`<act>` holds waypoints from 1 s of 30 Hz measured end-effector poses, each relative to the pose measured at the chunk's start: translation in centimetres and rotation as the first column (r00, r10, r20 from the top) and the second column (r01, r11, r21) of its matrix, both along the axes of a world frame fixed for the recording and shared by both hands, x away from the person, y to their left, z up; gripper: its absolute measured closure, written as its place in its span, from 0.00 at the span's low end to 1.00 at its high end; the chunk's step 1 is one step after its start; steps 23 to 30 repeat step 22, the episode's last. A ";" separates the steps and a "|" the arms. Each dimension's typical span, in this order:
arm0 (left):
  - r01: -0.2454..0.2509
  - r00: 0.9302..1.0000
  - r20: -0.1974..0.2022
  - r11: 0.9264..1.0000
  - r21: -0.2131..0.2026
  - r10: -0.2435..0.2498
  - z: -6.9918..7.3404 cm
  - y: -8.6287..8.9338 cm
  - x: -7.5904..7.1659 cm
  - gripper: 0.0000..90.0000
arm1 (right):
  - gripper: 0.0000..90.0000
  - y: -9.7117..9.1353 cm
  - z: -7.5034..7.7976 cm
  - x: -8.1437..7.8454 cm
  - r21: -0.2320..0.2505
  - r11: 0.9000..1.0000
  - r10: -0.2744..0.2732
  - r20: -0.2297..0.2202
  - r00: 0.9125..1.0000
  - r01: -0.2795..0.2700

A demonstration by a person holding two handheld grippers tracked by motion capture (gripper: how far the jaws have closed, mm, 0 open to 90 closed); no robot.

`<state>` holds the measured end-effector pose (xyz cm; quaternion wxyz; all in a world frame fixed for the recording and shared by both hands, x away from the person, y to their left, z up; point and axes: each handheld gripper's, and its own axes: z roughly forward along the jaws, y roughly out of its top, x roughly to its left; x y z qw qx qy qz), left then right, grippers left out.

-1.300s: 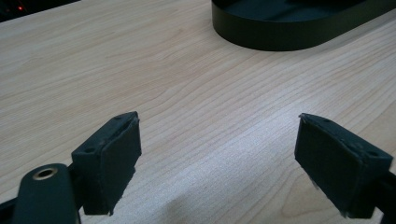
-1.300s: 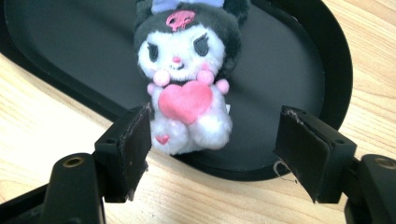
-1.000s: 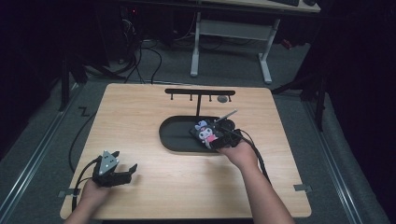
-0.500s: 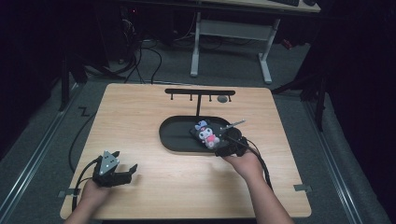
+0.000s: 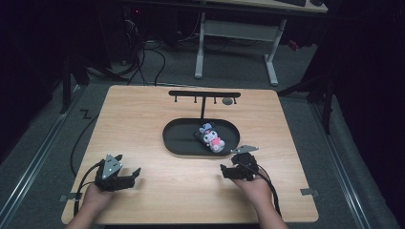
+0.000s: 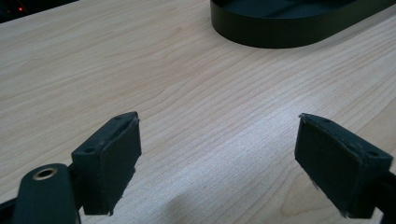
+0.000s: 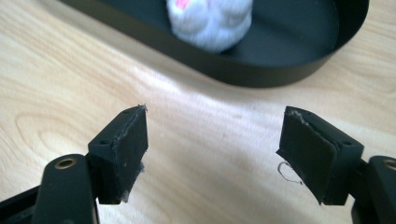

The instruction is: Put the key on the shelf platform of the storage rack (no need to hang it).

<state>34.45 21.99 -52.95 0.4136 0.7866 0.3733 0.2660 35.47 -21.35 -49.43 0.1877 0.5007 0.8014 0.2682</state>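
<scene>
While both hands sit low at the near edge of the pale wooden worktop (image 5: 143, 124), nothing is being held. The left gripper (image 5: 125, 177) rests at the near-left corner, its fingers (image 6: 108, 161) spread wide with only bare wood grain between them. The right gripper (image 5: 228, 171) is on the worktop just in front of the black oval metal tray (image 5: 179, 138), fingers (image 7: 122, 151) released too, pointing at the tray's near wall.

Inside the tray, toward its right half, lies the small plush doll with a white face, dark hood and pink body (image 5: 211, 137). From the right gripper view you get its white fuzzy bottom (image 7: 211, 21) resting on the tray floor, apart from the fingers. Behind the tray stands a black T-shaped rack with little hooks (image 5: 204, 94).
</scene>
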 end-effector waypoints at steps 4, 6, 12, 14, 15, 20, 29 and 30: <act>0.000 1.000 0.000 1.000 0.001 0.000 0.0 0.0 0.0 0.17 | 0.26 -0.2 -1.1 -1.5 0.019 1.000 -0.004 0.024 1.000 0.004; 0.000 1.000 0.001 1.000 0.001 0.000 0.0 0.0 0.0 0.17 | 0.26 -0.3 -1.6 -2.3 0.033 0.999 -0.011 0.034 0.999 0.009; 0.000 1.000 0.002 1.000 0.003 0.000 0.0 -0.1 0.0 0.17 | 0.25 -0.7 -2.8 -4.9 0.116 0.993 -0.036 0.095 0.995 0.025; 0.003 1.000 0.001 1.000 0.003 -0.003 0.0 -0.1 0.0 0.17 | 0.25 -0.8 -2.5 -5.1 0.115 0.993 -0.032 0.108 0.994 0.020; 0.004 1.000 0.001 1.000 0.001 -0.004 0.0 0.0 0.0 0.17 | 0.25 -1.0 -2.2 -5.3 0.120 0.993 -0.038 0.124 0.992 0.023; 0.002 1.000 -0.002 1.000 0.002 -0.002 0.0 -0.1 0.1 0.17 | 0.26 -1.8 -2.4 -5.8 0.149 0.988 -0.067 0.122 0.990 0.048; 0.002 1.000 -0.002 1.000 0.003 -0.002 0.0 -0.1 0.1 0.17 | 0.26 -1.8 -2.4 -5.7 0.154 0.987 -0.071 0.122 0.990 0.052; 0.002 1.000 -0.002 1.000 0.003 -0.002 0.0 -0.1 0.1 0.17 | 0.26 -1.8 -2.4 -5.7 0.154 0.987 -0.071 0.122 0.990 0.052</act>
